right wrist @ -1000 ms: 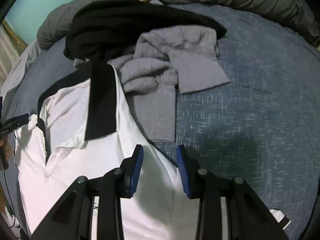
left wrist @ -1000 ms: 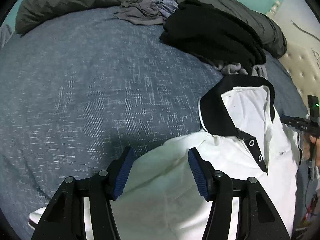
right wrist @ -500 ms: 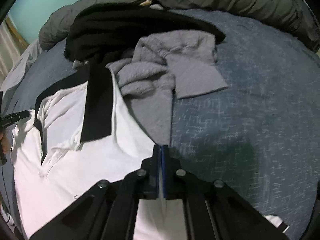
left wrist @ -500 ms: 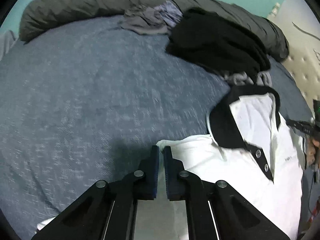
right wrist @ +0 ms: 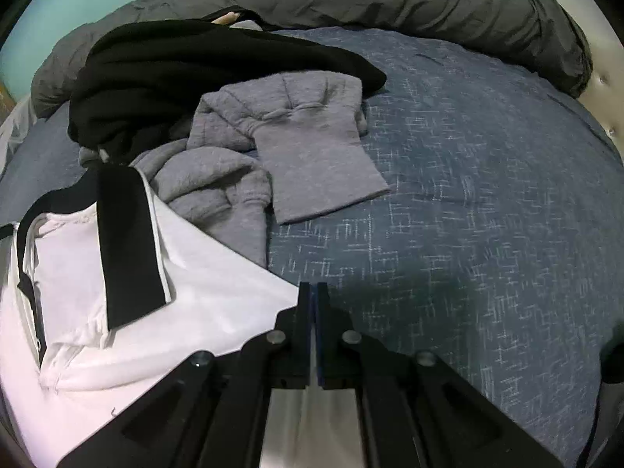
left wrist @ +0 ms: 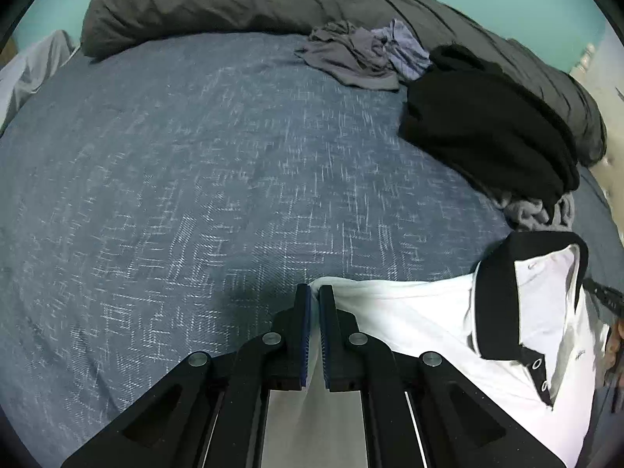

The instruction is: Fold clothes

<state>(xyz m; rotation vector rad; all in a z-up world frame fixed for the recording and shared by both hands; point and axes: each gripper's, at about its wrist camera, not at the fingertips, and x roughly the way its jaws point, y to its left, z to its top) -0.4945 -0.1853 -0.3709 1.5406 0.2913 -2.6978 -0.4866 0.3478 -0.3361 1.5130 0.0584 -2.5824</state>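
Only rightward: grey sweater [right wrist: 288, 156] unfurled.

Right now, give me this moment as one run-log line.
left tongs: shut on white polo shirt | right tongs: shut on same shirt | bed: shirt unfolded

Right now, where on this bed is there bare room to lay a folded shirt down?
The widest bare stretch of blue bedspread lies left of the white polo shirt, bordered at the far end by the dark duvet. Another bare patch lies right of the grey sweater. It is crowded around the black garment and the small crumpled grey clothes.
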